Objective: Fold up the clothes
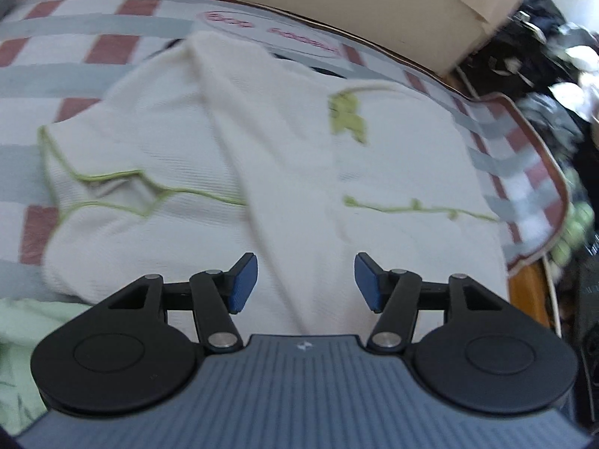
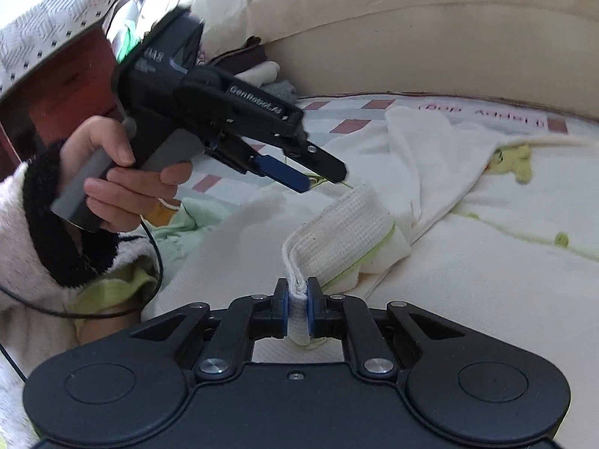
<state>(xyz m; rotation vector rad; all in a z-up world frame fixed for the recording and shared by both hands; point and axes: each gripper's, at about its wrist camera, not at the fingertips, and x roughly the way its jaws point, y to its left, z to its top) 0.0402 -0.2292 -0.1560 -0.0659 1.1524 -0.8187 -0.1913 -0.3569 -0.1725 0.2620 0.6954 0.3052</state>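
Your right tool (image 2: 298, 301) was clenched on a folded ribbed edge of the cream knitted garment with green trim (image 1: 284, 157), which lay across the checked bed cover (image 1: 48, 30) (crumpled). Your left tool (image 1: 306, 282) hung released above it, pads touching nothing.

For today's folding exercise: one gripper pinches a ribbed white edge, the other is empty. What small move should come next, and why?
Probably carry the ribbed edge across the white garment: the right gripper is shut on it, and the left gripper hangs open above the cloth.

Cream garment (image 1: 284, 157) w/ lime-green trim; bedsheet (image 1: 75, 33) white w/ grey & dusty-red checks.
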